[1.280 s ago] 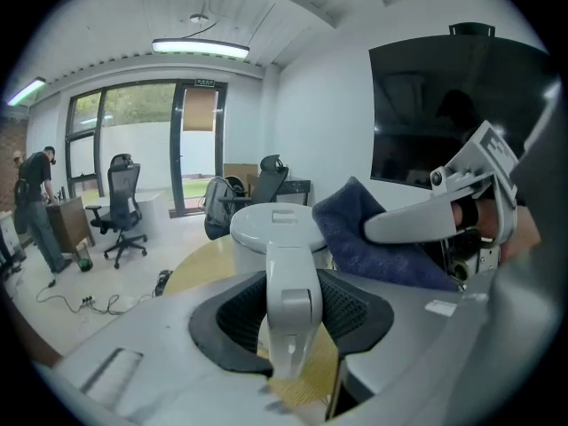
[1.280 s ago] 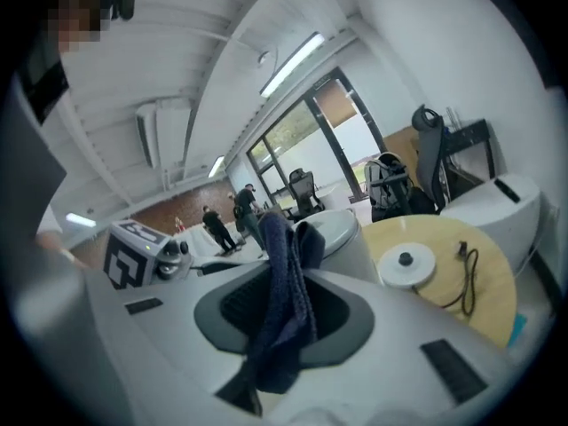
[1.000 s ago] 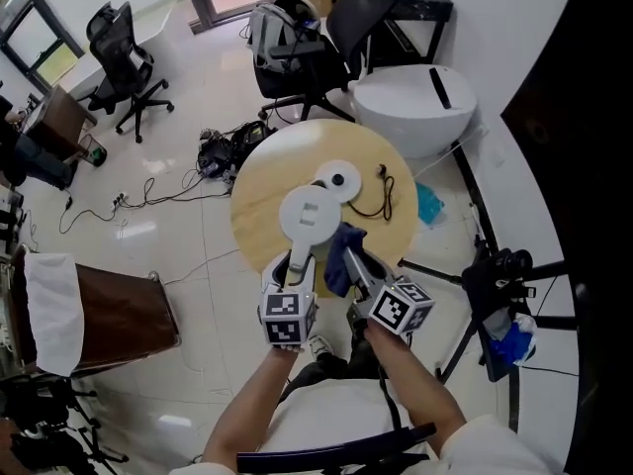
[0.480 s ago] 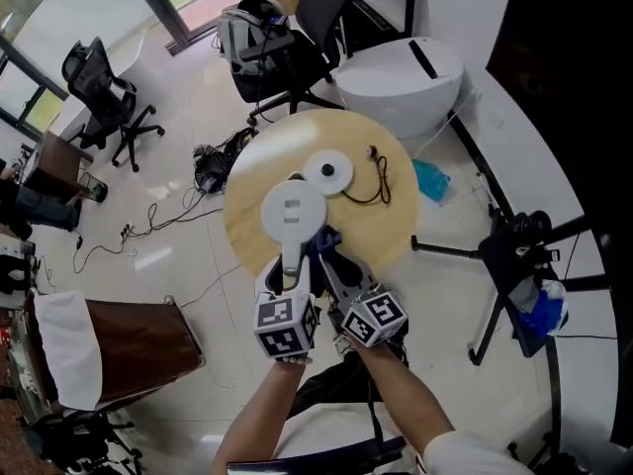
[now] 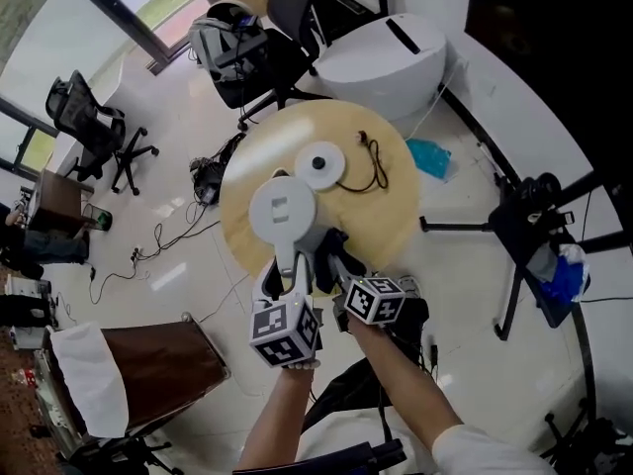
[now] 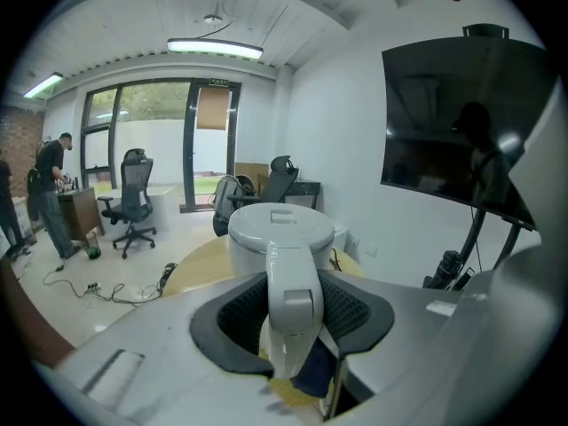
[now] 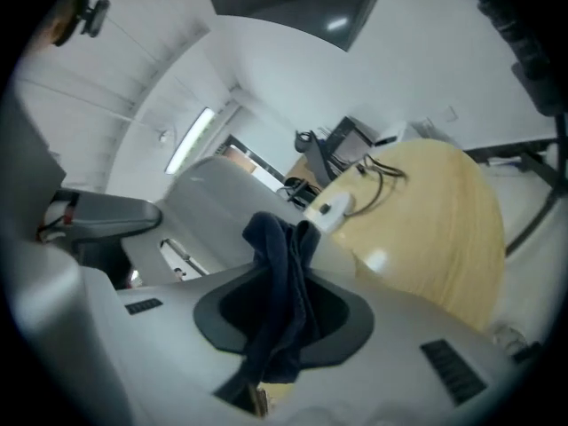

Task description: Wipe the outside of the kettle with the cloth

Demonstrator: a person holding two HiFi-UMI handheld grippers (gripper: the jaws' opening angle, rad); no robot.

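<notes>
A white kettle (image 5: 282,209) stands near the front edge of the round wooden table (image 5: 386,216). Its handle (image 6: 293,295) points toward me. My left gripper (image 5: 288,271) is shut on that handle, and in the left gripper view (image 6: 293,319) the dark pads sit on both sides of it. My right gripper (image 5: 334,265) is just right of the kettle and is shut on a dark blue cloth (image 7: 280,278). The cloth (image 5: 333,250) hangs bunched against the kettle's lower right side (image 7: 217,207). A fold of it (image 6: 312,373) shows below the handle.
The kettle's white base (image 5: 321,163) and its black cable (image 5: 378,173) lie on the far part of the table. A white round bin (image 5: 386,62), an office chair (image 5: 252,47), a tripod (image 5: 534,231) and a brown cabinet (image 5: 158,374) stand around it. A person (image 6: 49,193) stands far left.
My right gripper has come down with the cloth along the kettle's right side, closer to the table. The left gripper has kept its hold on the handle.
</notes>
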